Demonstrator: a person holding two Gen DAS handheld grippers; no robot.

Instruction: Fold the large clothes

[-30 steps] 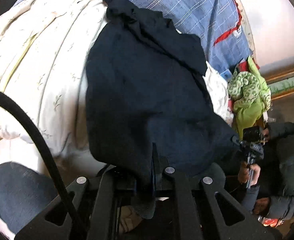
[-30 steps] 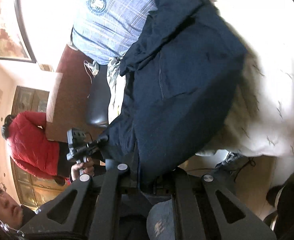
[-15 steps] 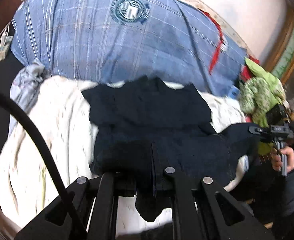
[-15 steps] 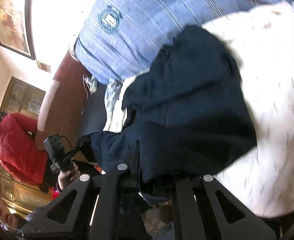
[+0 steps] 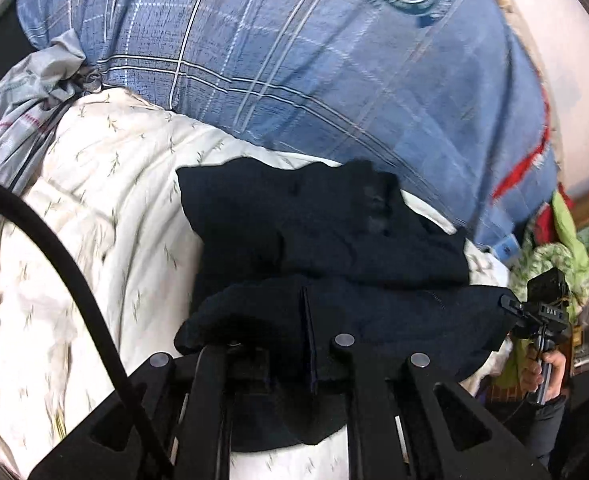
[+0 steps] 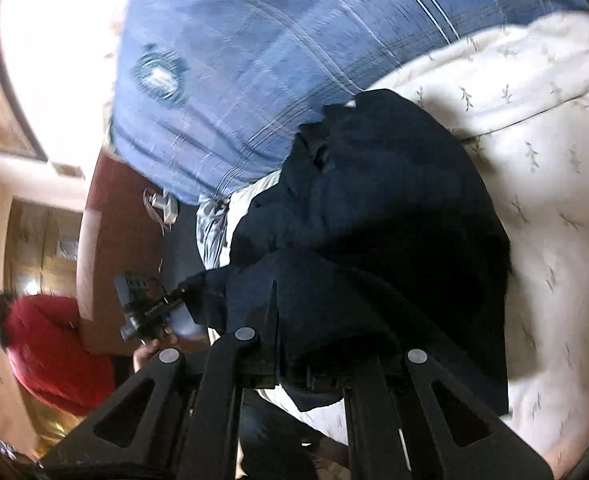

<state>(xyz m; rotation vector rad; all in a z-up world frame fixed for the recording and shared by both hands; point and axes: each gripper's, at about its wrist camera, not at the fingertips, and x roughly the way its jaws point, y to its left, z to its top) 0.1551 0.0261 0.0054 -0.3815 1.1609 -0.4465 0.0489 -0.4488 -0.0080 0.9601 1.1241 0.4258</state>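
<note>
The dark navy garment (image 5: 326, 240) lies on the white quilt (image 5: 106, 216), its near edge doubled toward the blue plaid pillow (image 5: 294, 60). The right gripper (image 6: 290, 376) is clamped on that edge. The left gripper (image 5: 290, 368), cloth between its jaws, is opening; an early release could let that corner sag and skew the fold.

1. Garment (image 5: 326, 240): dark navy, plain.
2. Quilt (image 5: 106, 200): cream, small green leaf sprigs.
3. Pillow (image 5: 294, 60): blue plaid, white lines, round crest.
4. Grippers (image 5: 290, 364): black.
5. Bystander's jacket (image 6: 54, 352): red.
</note>
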